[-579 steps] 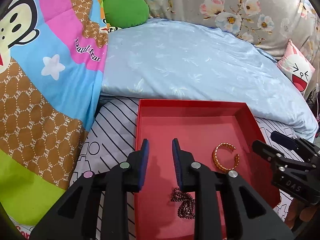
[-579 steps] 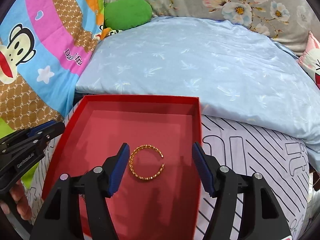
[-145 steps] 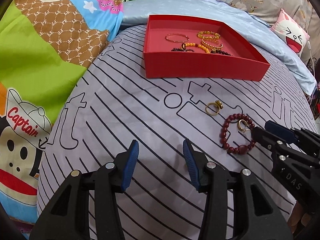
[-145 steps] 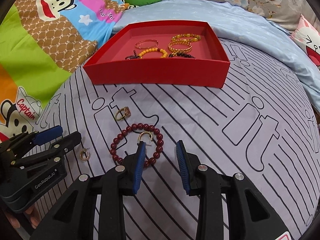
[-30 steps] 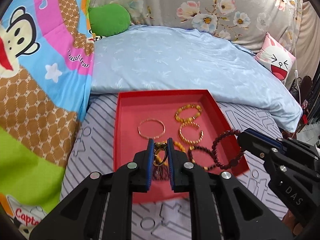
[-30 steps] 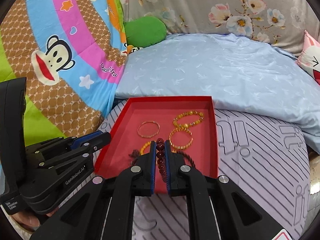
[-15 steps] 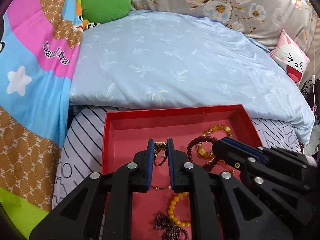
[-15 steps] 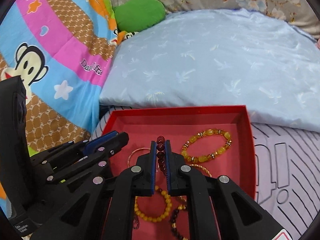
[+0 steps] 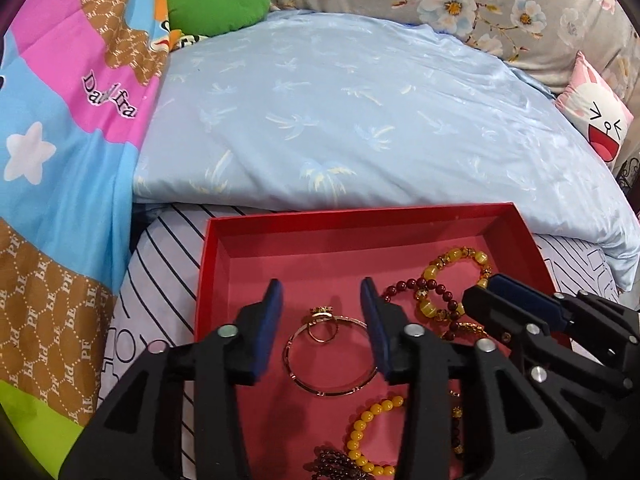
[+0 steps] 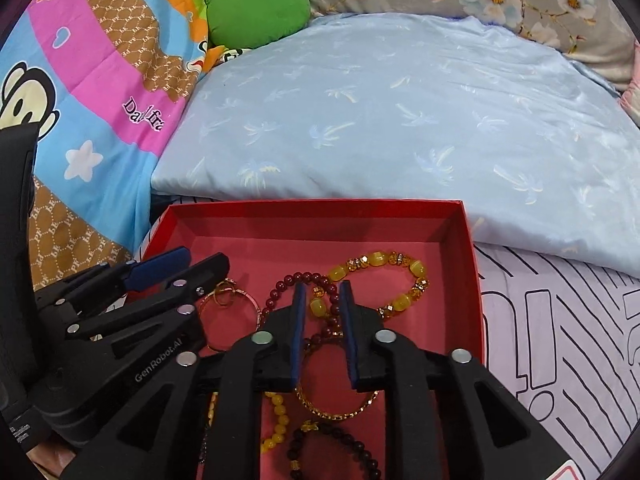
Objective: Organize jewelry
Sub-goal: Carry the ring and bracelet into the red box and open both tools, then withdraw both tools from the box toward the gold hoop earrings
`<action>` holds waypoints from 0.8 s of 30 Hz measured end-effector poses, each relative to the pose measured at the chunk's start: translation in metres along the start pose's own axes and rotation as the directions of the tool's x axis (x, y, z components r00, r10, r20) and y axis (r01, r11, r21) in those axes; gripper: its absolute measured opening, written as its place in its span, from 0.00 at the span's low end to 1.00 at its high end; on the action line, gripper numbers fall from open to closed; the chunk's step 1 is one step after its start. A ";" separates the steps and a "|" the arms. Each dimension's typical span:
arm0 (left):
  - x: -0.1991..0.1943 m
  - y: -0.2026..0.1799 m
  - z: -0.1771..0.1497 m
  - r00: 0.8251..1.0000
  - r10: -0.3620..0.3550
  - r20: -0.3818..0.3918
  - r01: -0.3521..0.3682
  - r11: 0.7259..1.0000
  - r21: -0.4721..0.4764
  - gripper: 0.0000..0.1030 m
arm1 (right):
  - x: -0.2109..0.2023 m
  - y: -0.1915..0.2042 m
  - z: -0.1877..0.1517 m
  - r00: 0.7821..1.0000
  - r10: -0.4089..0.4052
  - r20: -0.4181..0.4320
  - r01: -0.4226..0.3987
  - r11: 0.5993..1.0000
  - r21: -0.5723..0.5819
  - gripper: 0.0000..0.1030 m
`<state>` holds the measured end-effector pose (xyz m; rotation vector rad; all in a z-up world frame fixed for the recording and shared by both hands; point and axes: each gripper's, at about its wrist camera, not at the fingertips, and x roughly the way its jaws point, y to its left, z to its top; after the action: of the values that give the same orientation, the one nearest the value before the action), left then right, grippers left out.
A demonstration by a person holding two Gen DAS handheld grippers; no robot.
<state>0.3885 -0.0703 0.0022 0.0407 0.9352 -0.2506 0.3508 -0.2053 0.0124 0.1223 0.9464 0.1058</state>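
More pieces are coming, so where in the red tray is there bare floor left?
The red cardboard tray is bare along its far wall and far-left corner, beyond the small gold ring lying in the thin gold bangle. The right half is crowded: the yellow glass-bead bracelet, the dark red bead bracelet and more.

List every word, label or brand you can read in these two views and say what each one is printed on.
"GenRobot.AI": on the black body of the left gripper, seen in the right wrist view.
"Daulfra", cut off by a fold: on the pink band of the cartoon quilt.
"PF", repeated: on the quilt's brown honeycomb patches.
Small white print on the black device at the left edge: too blurred to read.
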 end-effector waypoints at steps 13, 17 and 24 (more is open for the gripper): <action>-0.038 -0.012 -0.009 0.999 0.012 0.041 -0.013 0.999 0.029 0.43 | -0.045 0.006 -0.015 0.998 -0.009 0.057 0.009 1.000 -0.009 0.24; -0.058 -0.017 -0.017 0.998 0.008 0.057 -0.010 0.999 0.032 0.43 | -0.064 0.008 -0.024 0.998 -0.008 0.070 0.009 1.000 -0.008 0.24; -0.095 -0.027 -0.037 0.997 0.000 0.077 -0.003 0.999 0.040 0.43 | -0.102 0.012 -0.049 0.995 -0.008 0.095 0.008 1.000 -0.003 0.24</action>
<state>0.2986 -0.0725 0.0582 0.0681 0.8539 -0.2676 0.2516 -0.2051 0.0679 0.1194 0.8517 0.0932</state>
